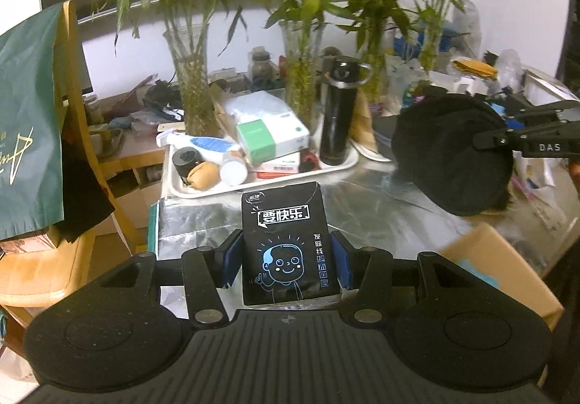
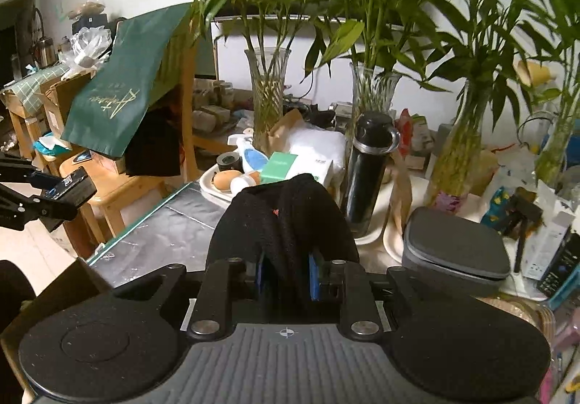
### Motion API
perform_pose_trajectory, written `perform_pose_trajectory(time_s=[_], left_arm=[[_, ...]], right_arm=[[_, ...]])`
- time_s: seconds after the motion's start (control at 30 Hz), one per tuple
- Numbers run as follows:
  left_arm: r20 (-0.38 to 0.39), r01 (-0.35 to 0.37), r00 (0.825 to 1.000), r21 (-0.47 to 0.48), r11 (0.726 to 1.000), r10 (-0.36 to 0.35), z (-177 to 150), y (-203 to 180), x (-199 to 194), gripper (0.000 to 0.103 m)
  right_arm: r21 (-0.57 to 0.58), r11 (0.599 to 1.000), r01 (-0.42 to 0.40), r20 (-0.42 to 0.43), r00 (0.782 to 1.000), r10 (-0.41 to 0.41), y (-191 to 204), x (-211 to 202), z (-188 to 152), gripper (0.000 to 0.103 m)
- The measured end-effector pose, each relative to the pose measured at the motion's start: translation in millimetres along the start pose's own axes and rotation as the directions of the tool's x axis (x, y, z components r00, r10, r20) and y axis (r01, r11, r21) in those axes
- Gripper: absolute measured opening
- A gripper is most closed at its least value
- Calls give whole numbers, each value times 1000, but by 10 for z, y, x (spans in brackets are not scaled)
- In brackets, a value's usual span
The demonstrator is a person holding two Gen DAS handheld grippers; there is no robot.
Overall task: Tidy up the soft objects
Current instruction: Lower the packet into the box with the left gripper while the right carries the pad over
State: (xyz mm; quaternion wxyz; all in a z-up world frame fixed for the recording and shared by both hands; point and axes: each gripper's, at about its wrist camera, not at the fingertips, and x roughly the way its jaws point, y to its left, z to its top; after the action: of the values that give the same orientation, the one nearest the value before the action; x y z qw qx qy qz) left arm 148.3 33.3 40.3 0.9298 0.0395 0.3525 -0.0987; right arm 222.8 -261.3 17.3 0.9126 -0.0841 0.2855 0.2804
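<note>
Tissue pack [image 1: 286,244], black, sits clamped in the left gripper [image 1: 288,260] in front of the white tray [image 1: 174,186]; right gripper [image 2: 286,275] pinches a black cloth [image 2: 282,219] beside that tray.

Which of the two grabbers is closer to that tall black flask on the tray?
Probably the right gripper: holding a black cloth, it sits just left of the black flask. The left gripper, clamping a black packet, looks farther.

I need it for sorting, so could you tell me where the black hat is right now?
The black hat is clamped in the right gripper, held above the table, right of the black flask.
</note>
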Motion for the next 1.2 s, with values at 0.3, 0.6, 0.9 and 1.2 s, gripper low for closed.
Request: perform_pose_trajectory(time_s=[0.3,0.6,0.9,1.2], left_arm=[[-76,39,996,-13,999,-40,-193,-240,-203,49],[-160,143,975,-62,988,-151,-499,-431,-182,51],[-124,177,973,-126,976,-193,-775,-393,-293,52],[-101,151,982,-77,985,-159,-836,-502,-456,52]], right_arm=[[-15,1000,-11,40,999,11,215,-500,-68,25],[28,998,-55,49,997,54,343,-791,-192,26],[52,994,-100,8,995,100,516,-935,-453,26],[103,989,-110,12,994,110,677,-1002,-499,26]])
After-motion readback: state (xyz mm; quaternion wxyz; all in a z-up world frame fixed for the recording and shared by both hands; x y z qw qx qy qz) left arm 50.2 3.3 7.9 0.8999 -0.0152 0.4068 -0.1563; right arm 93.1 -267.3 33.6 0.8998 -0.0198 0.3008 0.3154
